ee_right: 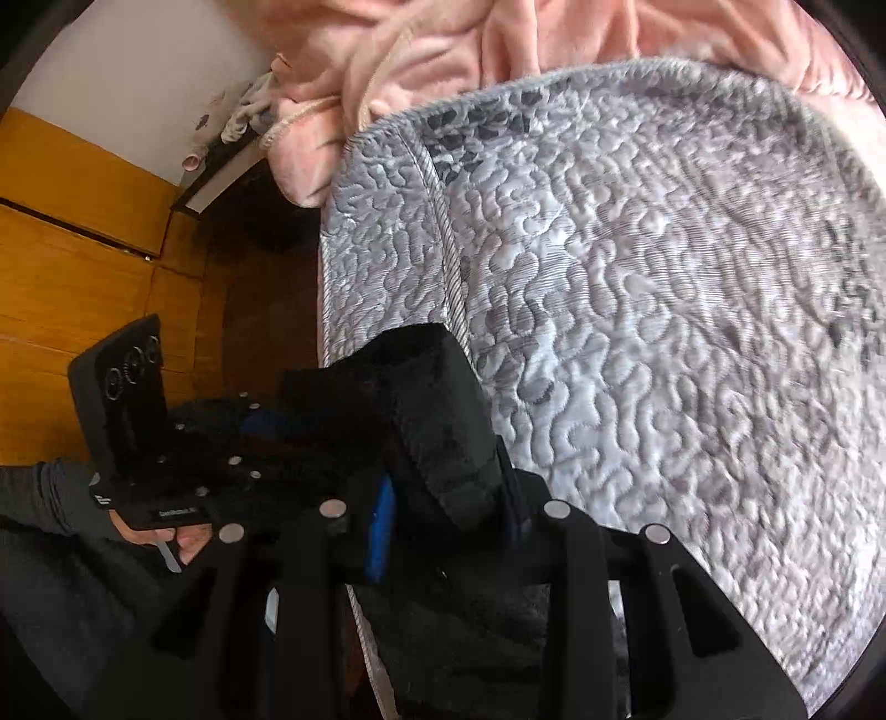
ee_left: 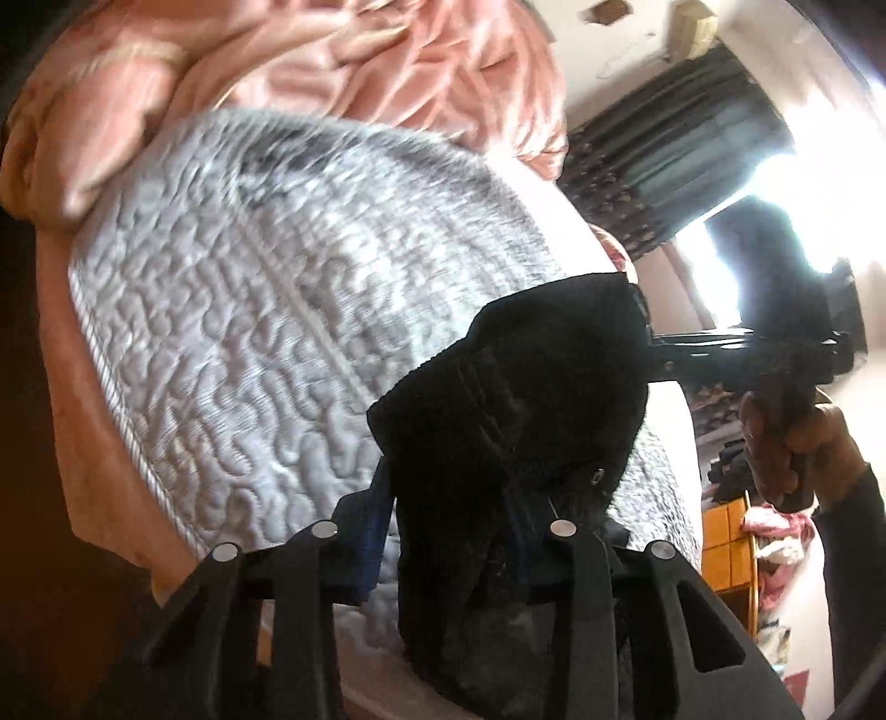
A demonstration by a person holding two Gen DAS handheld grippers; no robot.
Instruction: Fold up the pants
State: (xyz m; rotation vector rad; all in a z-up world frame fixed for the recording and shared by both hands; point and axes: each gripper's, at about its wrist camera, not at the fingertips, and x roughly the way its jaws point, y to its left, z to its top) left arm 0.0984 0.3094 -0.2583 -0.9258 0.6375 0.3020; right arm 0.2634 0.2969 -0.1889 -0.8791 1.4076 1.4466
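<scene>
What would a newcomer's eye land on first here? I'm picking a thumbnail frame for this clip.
First, the black pants, bunched and pinched in both tongs, low in the middle of each view: the left tongs and the right tongs. Behind them spreads the grey quilted mattress, filling most of both pictures. A rumpled pink blanket lies along its far edge.
</scene>
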